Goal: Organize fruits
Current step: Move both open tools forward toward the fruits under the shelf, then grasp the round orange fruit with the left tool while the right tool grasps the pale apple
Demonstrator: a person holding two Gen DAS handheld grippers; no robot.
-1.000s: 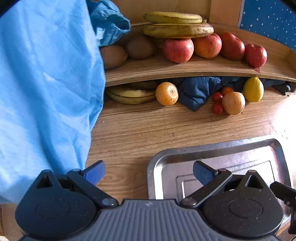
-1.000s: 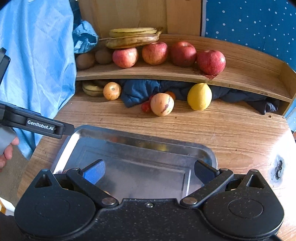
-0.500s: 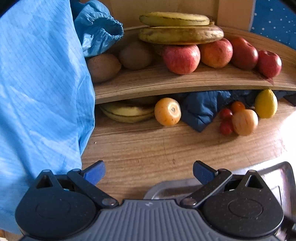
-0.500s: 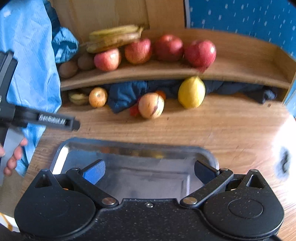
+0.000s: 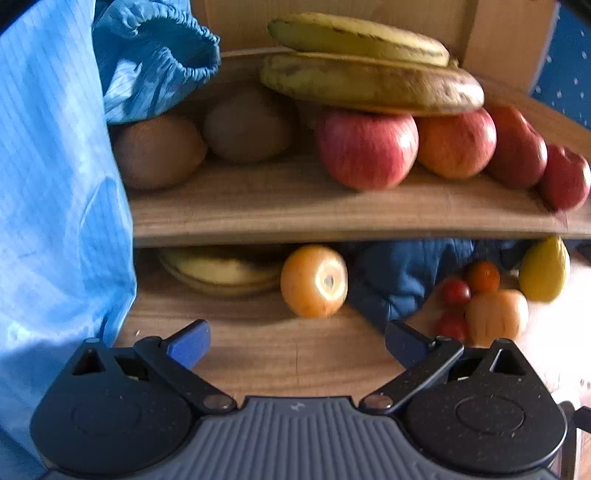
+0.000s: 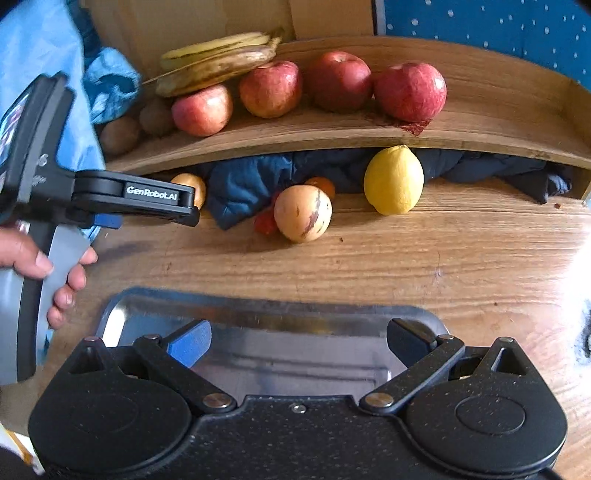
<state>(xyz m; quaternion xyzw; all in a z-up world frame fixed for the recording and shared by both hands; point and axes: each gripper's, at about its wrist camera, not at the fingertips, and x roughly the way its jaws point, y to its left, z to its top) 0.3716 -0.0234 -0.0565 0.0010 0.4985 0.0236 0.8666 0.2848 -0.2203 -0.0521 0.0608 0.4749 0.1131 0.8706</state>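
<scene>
In the left wrist view my left gripper [image 5: 297,343] is open and empty, low over the wooden table, a short way in front of a round orange fruit [image 5: 314,280]. Two bananas [image 5: 221,271] lie under the shelf to that fruit's left. Right of it are small tomatoes [image 5: 456,291], a pale orange fruit [image 5: 496,317] and a lemon [image 5: 543,269]. My right gripper [image 6: 299,343] hangs open and empty over the steel tray [image 6: 258,299]. From that view the left gripper [image 6: 181,206] reaches in at the left, held by a hand [image 6: 33,258]. The lemon [image 6: 393,181] and the streaked fruit [image 6: 303,212] lie beyond the tray.
The wooden shelf [image 5: 314,210] carries kiwis [image 5: 159,151], several apples [image 5: 365,147] and two bananas [image 5: 369,81]. A dark blue cloth [image 6: 243,184] is stuffed beneath it. Light blue fabric [image 5: 55,203] hangs along the left. A dotted blue wall [image 6: 480,18] stands behind.
My left gripper has moved forward and left toward the shelf and the orange fruit, and the tray has left its view. The right gripper has stayed over the tray, shifting slightly.
</scene>
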